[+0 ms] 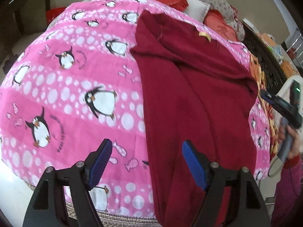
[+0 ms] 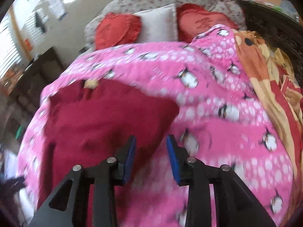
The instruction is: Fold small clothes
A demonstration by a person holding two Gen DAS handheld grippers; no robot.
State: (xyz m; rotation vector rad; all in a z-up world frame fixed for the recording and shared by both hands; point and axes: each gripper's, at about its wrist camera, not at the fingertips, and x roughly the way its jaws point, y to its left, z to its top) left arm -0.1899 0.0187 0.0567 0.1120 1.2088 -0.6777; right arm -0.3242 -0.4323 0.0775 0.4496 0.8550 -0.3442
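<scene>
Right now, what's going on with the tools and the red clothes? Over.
Left tool open, empty. Right tool open, empty, narrow gap. Red garment spread on penguin blanket, fold unfinished. Nothing in the way.

Dark red garment (image 1: 189, 98) spread lengthwise on pink blanket (image 1: 75, 94).

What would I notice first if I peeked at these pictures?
Probably the bright pink penguin blanket covering the bed. Next, the dark red garment lying on it, running from the near edge toward the red heart-shaped cushions and white pillow at the far end.
</scene>
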